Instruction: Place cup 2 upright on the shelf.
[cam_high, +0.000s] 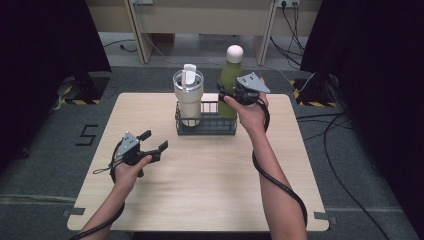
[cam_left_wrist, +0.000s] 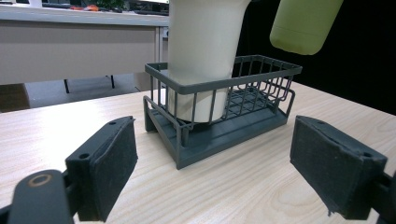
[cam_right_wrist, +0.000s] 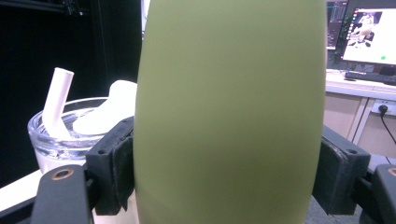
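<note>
A: Right gripper: clamped on the green bottle, one pad on each side of its body. Where is the bottle relative to the wire basket?

B: Above the basket's right half. In the left gripper view its base hangs clear over the basket's rim, not touching the wire. Whether it is going in or coming out I cannot tell.

A: Left gripper?

B: Jaws wide apart, nothing between them. It sits low over the table, near the basket's left front, well apart from the wire.

A: Progress, as a judgement?

B: The cream tumbler stands upright in the basket's left half, so that one looks settled. The bottle is in the air, so its step is unfinished. If it is being stowed, what is left is to lower it into the free space right of the tumbler and let go; if it is being taken out, it must be set down on the table beside the basket.

A: Count, please.

B: Basket: one. Tumbler: one, with a clear lid and a white straw. Bottle: one, green with a white cap. Grippers: two. Table: one.
</note>
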